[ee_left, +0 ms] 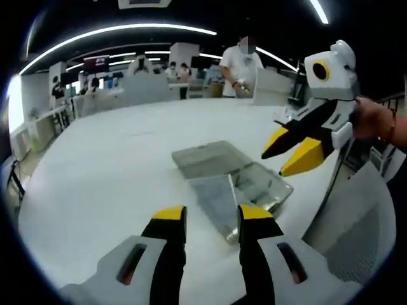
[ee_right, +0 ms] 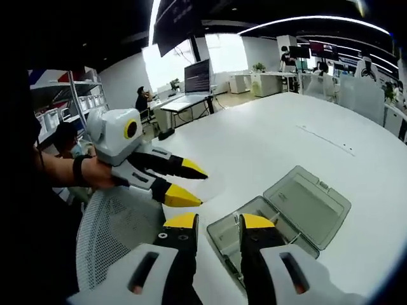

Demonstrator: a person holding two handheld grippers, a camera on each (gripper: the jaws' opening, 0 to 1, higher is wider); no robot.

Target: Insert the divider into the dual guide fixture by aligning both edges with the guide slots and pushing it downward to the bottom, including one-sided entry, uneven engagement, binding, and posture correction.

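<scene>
A clear grey plastic box (ee_left: 257, 187) lies on the white table (ee_left: 114, 171), its hinged lid (ee_left: 205, 157) folded open flat behind it. A translucent panel (ee_left: 215, 202) stands along the box's near side; whether it is the divider I cannot tell. My left gripper (ee_left: 213, 216) hovers just short of that panel, open, nothing between its jaws. The right gripper (ee_left: 289, 154), in a hand, hangs open above the box's right end. In the right gripper view the box (ee_right: 254, 222) and lid (ee_right: 310, 205) lie just ahead of my right gripper (ee_right: 219, 222), with the left gripper (ee_right: 189, 184) open beside it.
A white mesh chair (ee_left: 362, 219) (ee_right: 117, 232) stands at the table's edge by the box. The person's hand (ee_right: 95, 171) holds the left gripper. Farther off, a person (ee_left: 240, 63) stands beyond the table, with desks and a monitor (ee_right: 197, 76).
</scene>
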